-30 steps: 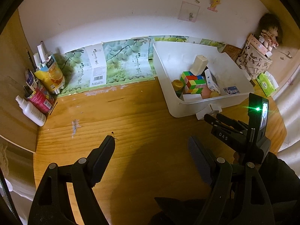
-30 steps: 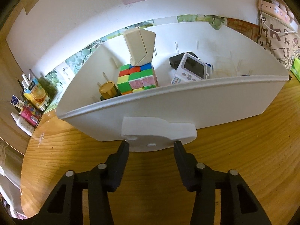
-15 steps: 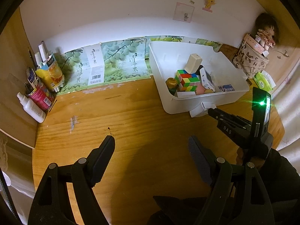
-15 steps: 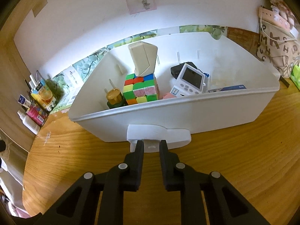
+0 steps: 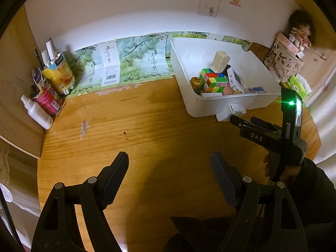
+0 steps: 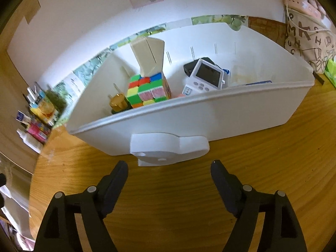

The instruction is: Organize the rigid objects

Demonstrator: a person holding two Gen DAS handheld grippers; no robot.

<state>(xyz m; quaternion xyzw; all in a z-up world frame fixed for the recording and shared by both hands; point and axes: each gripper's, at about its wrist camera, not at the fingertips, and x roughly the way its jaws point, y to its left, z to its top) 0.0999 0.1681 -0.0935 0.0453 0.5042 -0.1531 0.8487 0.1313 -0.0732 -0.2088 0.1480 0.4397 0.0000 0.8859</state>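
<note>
— Inspecting the right gripper (image 6: 169,169): we find its jaws spread wide, empty, just short of the white bin's (image 6: 241,113) handle tab (image 6: 168,147).

— Agreed. We note the left gripper (image 5: 169,163) likewise agape over bare table (image 5: 147,121); cube (image 6: 147,90) and timer (image 6: 204,76) sit binned, likely sorted.

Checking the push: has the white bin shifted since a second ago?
Yes. In the left wrist view the white bin sits farther back toward the green-printed boxes along the wall.

"DAS" in white letters on black right gripper (image 5: 236,119) body; letters "M", "K", "H" on beige fabric bag (image 5: 282,67) far right ahead.
</note>
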